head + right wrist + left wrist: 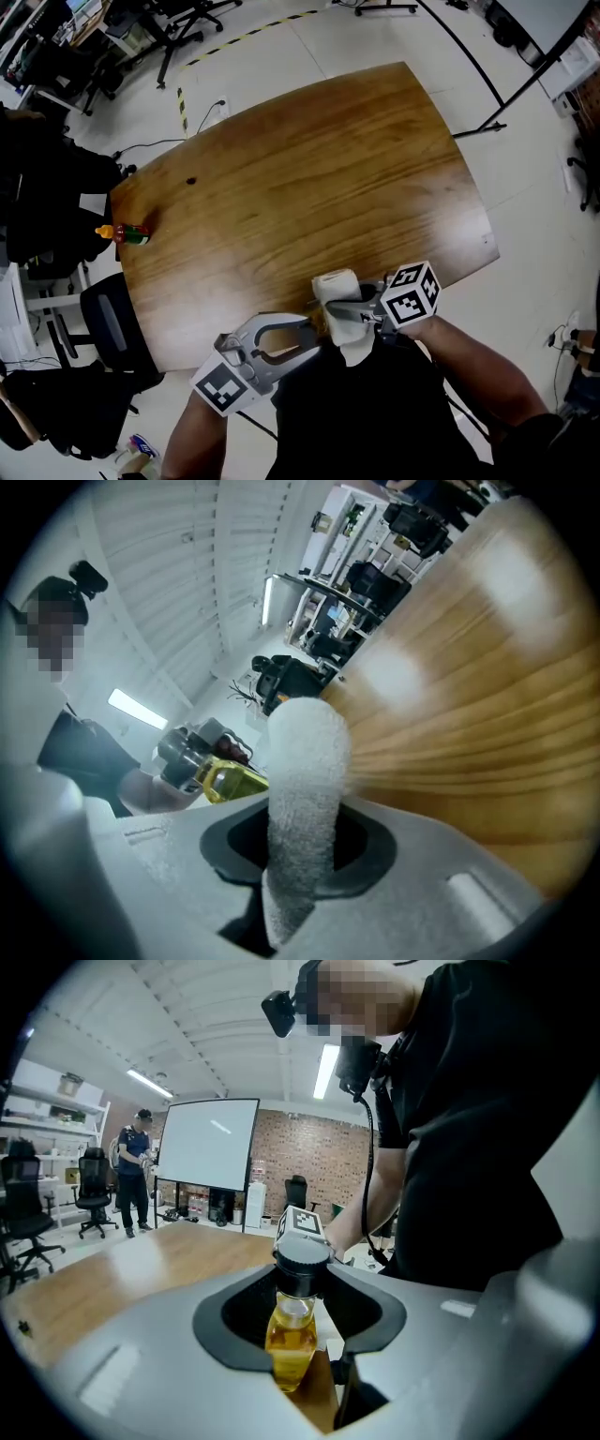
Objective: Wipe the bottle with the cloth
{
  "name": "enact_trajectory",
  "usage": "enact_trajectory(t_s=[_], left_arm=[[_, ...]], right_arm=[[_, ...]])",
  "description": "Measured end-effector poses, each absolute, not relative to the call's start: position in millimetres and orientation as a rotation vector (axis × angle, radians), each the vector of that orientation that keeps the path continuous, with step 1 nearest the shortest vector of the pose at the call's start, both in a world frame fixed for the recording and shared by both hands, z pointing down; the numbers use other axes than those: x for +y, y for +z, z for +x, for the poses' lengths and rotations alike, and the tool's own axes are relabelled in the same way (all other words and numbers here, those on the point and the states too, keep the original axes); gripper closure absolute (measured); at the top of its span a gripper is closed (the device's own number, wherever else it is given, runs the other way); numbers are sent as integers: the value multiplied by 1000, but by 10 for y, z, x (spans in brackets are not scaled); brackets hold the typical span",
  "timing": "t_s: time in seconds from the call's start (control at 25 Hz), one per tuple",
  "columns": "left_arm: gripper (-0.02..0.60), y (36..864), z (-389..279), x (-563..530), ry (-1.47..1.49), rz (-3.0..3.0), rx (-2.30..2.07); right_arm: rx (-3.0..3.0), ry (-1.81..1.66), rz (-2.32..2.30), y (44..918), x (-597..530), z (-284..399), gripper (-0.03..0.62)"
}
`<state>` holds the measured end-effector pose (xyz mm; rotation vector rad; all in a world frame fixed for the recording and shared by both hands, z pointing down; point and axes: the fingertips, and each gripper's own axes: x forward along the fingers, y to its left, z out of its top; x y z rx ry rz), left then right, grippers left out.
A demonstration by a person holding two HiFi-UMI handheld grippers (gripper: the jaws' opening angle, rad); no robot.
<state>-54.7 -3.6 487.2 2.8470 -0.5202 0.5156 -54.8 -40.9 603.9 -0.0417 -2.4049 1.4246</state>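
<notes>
Left gripper (302,1314) clenched on the bottle (292,1335), pads on the shoulder under the black cap, yellow liquid showing below; bottle is in the air over the near edge of the table (309,178), close to my body. Right gripper (302,847) clamped on the cloth (306,761), which stands out past the jaws as a rolled wad with a loose tail below. From the right gripper view the bottle sits just left of the cloth; can't tell whether they touch. Judgement: wipe is at its start or about to start. To do it well: hold the left grip steady so the bottle doesn't twist between the pads; bring the soft wad, not the jaw plastic, against the glass. Stroke along the body below my left pads, since the pads cover the shoulder. Press lightly, as a hard push could lever the bottle out of a neck-high grip. Roll the left wrist between strokes to present a fresh side. Watch the loose tail so it doesn't snag the left jaws
</notes>
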Motion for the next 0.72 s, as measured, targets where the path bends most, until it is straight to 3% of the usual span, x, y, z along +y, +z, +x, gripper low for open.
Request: enact_trajectory(t_s=[0.36,0.72], left_arm=[[405,4861,-556,-35,446,2851,-545],[405,4896,-315,305,574,3017,-457]], right_arm=[[-2208,1161,44,6472,-357,-568,522],[-2472,1313,296,5800,-971,-401,522]])
